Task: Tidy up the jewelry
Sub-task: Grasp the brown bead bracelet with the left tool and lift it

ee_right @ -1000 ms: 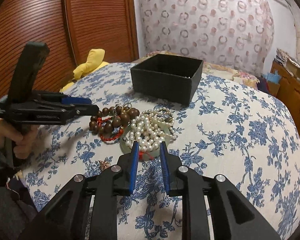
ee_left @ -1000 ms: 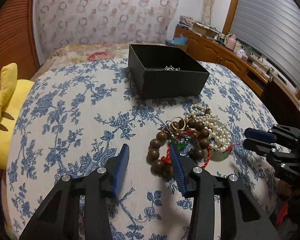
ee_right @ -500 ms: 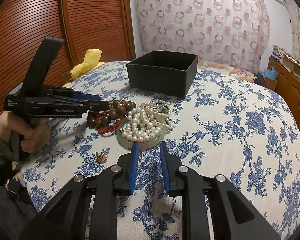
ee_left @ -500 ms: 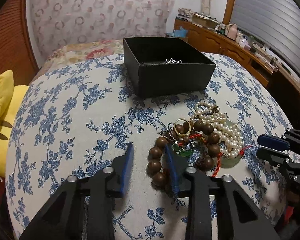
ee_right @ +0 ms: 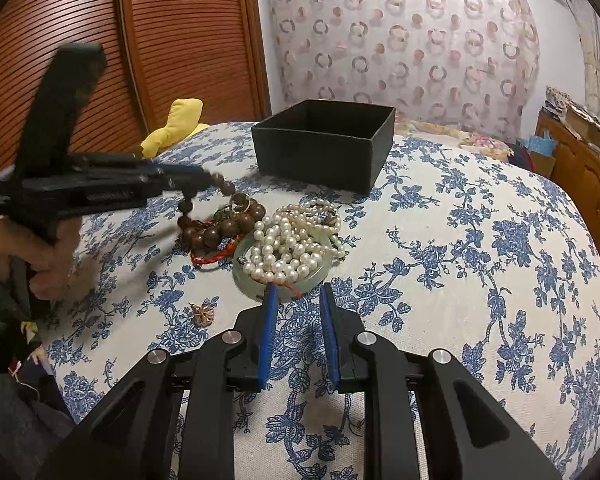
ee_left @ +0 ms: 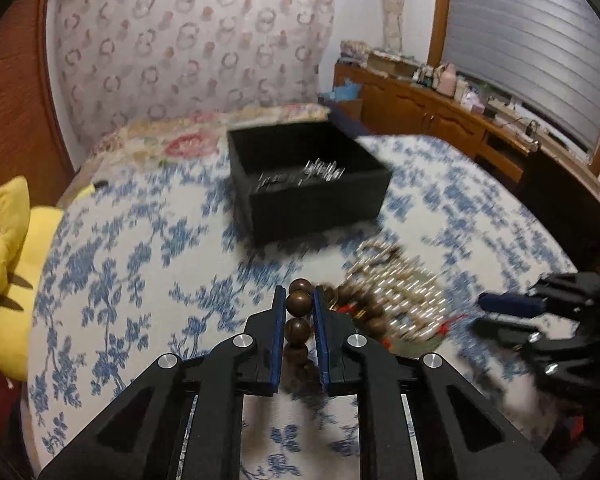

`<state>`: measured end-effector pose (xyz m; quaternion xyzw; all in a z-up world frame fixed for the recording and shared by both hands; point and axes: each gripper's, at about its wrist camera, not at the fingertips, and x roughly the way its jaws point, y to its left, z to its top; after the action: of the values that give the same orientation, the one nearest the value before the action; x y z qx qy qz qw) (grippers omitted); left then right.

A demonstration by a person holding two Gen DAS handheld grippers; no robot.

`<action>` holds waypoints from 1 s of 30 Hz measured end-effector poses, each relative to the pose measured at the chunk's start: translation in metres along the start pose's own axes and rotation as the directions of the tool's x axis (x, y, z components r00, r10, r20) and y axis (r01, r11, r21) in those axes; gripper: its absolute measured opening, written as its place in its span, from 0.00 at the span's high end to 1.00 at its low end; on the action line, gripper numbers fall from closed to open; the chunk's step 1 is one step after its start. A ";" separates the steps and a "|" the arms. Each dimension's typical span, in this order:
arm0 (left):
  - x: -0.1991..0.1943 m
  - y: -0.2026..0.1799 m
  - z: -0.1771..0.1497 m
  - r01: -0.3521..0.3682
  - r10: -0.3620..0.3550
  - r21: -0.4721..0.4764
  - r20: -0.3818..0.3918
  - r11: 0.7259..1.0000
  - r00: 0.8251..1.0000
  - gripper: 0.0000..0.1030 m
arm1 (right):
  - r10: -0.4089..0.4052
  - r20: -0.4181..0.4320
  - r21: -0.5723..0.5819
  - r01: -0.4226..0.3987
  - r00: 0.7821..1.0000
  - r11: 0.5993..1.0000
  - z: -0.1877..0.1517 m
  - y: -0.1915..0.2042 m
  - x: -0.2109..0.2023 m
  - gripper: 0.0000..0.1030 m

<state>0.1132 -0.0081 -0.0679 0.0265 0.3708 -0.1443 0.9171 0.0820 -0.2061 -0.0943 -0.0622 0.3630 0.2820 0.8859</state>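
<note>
- Brown wooden bead bracelet (ee_left: 299, 303) now pinched between the blue pads of the left gripper (ee_left: 298, 312), jaws closing onto one bead.
- One second earlier: same jaws spread wide and low over the pile, beads flat on the cloth.
- Now lifted a little: in the right wrist view, bead string hanging down from the tip, lower end touching the pile on the table (ee_right: 480, 216).
- Left view blurry, so probably a quick move up.
- Right gripper (ee_right: 298, 312) kept still, low over the blue flowered cloth, fingers a bit apart, nothing between them.
- Pearl necklace (ee_right: 292, 240) in a heap on the green jade bangle (ee_right: 246, 276), just past the right fingertips.
- Red cord (ee_right: 216, 255) and gold ring (ee_right: 241, 200) tangled with the lower brown beads.
- Small gold flower charm (ee_right: 203, 314) alone on the cloth, near the left side.
- Black box (ee_right: 324, 142) open, behind the pile, a silver chain (ee_left: 320, 170) already inside.
- Meaning for the job: first grab of the bracelet looks good, ready for a ride over to the box.
- Danger: red cord or ring caught on the beads, dragged along or dropped halfway.
- Best guess for next: higher lift until the string swings free, then over the box rim and let go.
- Much left to do: pearls, bangle, ring, cord and charm all not yet in the box.
</note>
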 end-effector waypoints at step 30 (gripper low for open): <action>-0.068 -0.001 0.017 0.032 -0.026 -0.034 0.174 0.999 0.984 0.88 | 0.049 -0.043 -0.071 -0.052 0.998 0.996 0.014 0.022 0.011 0.77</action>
<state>0.0781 0.0049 -0.0087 -0.0084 0.2926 -0.1525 0.9440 0.0851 -0.1789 -0.0891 -0.0908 0.3721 0.3159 0.8681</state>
